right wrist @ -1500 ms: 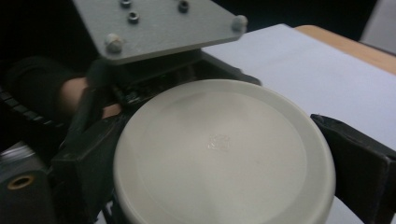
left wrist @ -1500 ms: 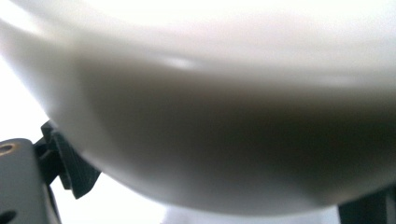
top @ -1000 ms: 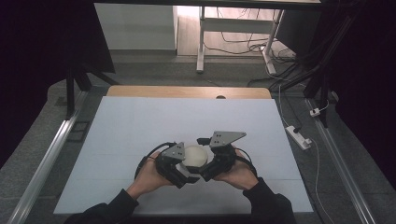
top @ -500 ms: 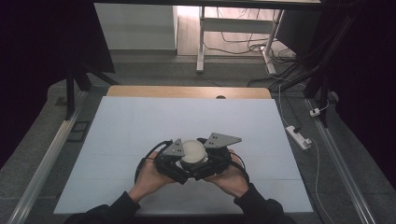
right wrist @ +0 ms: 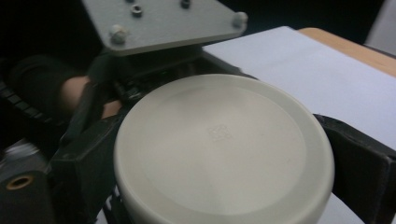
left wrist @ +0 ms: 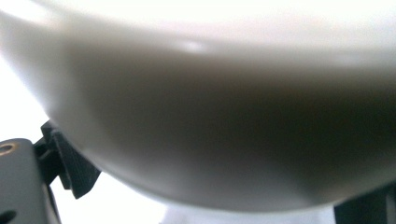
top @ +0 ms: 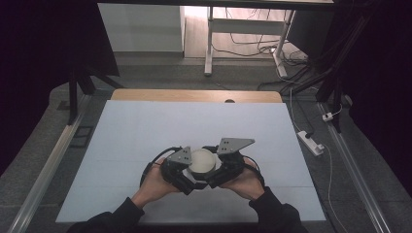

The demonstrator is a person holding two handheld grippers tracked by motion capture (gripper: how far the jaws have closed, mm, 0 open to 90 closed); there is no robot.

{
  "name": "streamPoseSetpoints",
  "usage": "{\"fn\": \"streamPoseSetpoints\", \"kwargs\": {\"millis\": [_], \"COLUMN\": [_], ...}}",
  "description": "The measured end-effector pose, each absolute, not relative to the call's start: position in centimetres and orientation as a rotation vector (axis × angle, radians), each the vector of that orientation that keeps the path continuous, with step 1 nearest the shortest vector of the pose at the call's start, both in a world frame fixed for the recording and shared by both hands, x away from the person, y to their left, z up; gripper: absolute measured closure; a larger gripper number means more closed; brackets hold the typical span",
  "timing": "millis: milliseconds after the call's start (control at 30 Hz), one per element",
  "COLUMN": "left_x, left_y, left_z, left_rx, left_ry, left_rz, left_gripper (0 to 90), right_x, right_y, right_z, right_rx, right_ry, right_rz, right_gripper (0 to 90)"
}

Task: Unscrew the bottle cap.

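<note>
Lid (top: pixel 201 161), white and round, has drifted toward lower centre of the high view; your left gripper (top: pixel 180 171) and right gripper (top: pixel 224 167) both clamp it, so the carry is underway.

The sheet (top: pixel 145 131) lay bare from nine round to three o'clock of the lid (top: pixel 201 161), so passage was free there; at six, both hands (top: pixel 155 182) blocked the way.

Both forearms come in low and converge; the left gripper (top: pixel 187 170) and right gripper (top: pixel 219 167) face each other, nearly touching, each jaw pair spread wide.
</note>
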State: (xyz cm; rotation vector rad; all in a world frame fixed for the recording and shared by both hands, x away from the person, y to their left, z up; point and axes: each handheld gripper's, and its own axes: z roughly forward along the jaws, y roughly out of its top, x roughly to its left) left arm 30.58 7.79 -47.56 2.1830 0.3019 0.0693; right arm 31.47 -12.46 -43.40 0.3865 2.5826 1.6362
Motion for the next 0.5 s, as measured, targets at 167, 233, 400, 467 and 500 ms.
{"fn": "streamPoseSetpoints", "kwargs": {"millis": [167, 233, 400, 467, 500], "left_x": [30.37, 30.28, 30.45, 30.52, 30.57], "left_y": [7.43, 7.22, 7.49, 7.76, 7.9], "left_z": [-47.8, -47.87, -47.88, -47.72, -47.65], "left_rx": [2.194, 2.214, 2.205, 2.193, 2.187], "left_ry": [0.228, 0.224, 0.278, 0.31, 0.325], "left_rz": [0.021, 0.043, 0.084, 0.101, 0.109], "left_gripper": [7.3, 7.3, 7.2, 7.3, 7.2], "right_x": [32.04, 32.08, 31.74, 31.59, 31.52], "right_y": [-13.01, -13.2, -12.95, -12.9, -12.91], "right_z": [-43.56, -43.72, -43.77, -43.42, -43.22], "right_rx": [0.209, 0.18, 0.257, 0.297, 0.321], "right_ry": [2.683, 2.695, 2.631, 2.591, 2.576], "right_rz": [1.678, 1.677, 1.629, 1.617, 1.62], "right_gripper": [7.3, 7.1, 0.0, 0.0, 0.0]}}
